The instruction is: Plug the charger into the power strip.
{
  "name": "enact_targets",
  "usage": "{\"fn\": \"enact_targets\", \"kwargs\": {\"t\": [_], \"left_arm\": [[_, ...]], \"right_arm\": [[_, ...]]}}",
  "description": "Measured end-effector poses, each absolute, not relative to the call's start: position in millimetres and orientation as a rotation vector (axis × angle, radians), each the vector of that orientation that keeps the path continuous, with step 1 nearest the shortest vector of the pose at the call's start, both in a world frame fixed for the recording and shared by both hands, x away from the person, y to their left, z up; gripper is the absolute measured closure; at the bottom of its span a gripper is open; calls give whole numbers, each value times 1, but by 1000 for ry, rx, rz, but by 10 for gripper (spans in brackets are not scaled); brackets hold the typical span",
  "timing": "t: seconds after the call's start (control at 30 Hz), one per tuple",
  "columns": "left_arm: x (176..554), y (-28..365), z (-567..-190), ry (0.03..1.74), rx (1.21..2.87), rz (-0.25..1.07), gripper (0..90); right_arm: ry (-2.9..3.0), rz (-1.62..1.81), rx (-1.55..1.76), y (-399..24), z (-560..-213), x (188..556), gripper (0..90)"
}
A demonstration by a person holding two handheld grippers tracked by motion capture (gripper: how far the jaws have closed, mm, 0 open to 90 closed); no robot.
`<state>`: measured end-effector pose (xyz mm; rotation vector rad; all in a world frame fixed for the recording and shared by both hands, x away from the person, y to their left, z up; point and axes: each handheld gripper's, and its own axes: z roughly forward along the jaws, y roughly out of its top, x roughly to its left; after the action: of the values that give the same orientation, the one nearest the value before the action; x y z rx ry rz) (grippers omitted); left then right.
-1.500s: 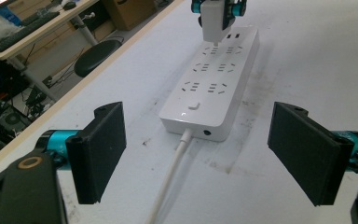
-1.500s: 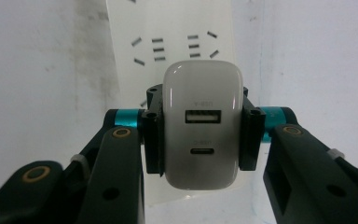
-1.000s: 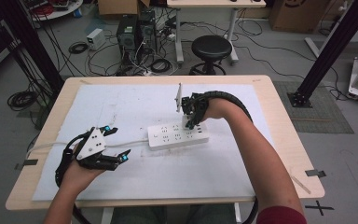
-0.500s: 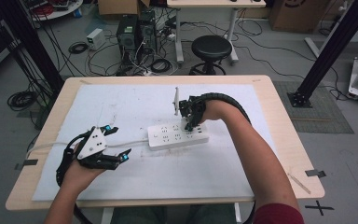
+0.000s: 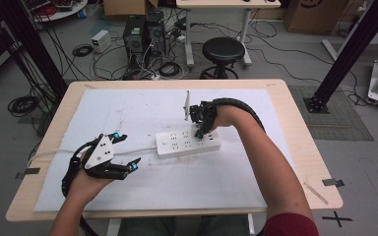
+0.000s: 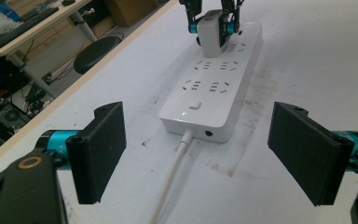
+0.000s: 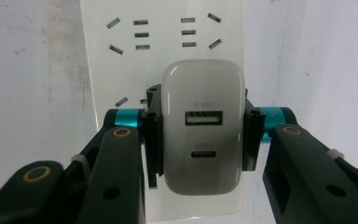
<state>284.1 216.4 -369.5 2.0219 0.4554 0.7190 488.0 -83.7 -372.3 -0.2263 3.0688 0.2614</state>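
Charger (image 7: 203,140), a white block with two ports on its face, sits clamped between the pads of the right tongs (image 7: 203,135), directly over the far end of the white power strip (image 5: 188,143). In the left gripper view the charger (image 6: 213,29) stands against the strip's top face (image 6: 216,91), at the end opposite the strip's cord; whether its pins are in a socket cannot be told. The right tongs (image 5: 200,129) point down at the strip from above. The left tongs (image 5: 124,153) rest released, jaws spread wide, near the strip's cord end, with the white cord (image 6: 172,175) running between them. Strip and both hands lie on a white mat covering the wooden desk (image 5: 302,147).
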Motion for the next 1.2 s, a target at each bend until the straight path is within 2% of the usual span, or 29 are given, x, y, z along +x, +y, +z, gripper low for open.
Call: {"fn": "enact_targets", "kwargs": {"t": [0.27, 0.3, 0.33, 0.4, 0.47, 0.77, 0.97, 1.2], "left_arm": [[283, 221, -368, 459, 2027, 724, 192], [284, 222, -368, 457, 2033, 725, 192], [284, 223, -368, 464, 2025, 723, 193], [285, 225, -367, 466, 2028, 727, 192], [285, 225, -366, 463, 2029, 726, 192], [287, 221, -357, 421, 2022, 723, 193], [287, 221, -355, 403, 2006, 712, 192], [291, 225, -356, 389, 1991, 691, 192]], "right_arm": [[3061, 256, -217, -83, -372, 487, 620], [3058, 255, -206, -83, -373, 487, 569], [3059, 261, -158, -84, -372, 487, 463], [3068, 315, -115, -88, -368, 486, 474], [3058, 387, -62, -91, -360, 484, 396], [2927, 888, 100, -118, -328, 460, 271], [2837, 1151, 154, -127, -316, 442, 210], [2711, 1343, 239, -151, -318, 416, 205]]}}
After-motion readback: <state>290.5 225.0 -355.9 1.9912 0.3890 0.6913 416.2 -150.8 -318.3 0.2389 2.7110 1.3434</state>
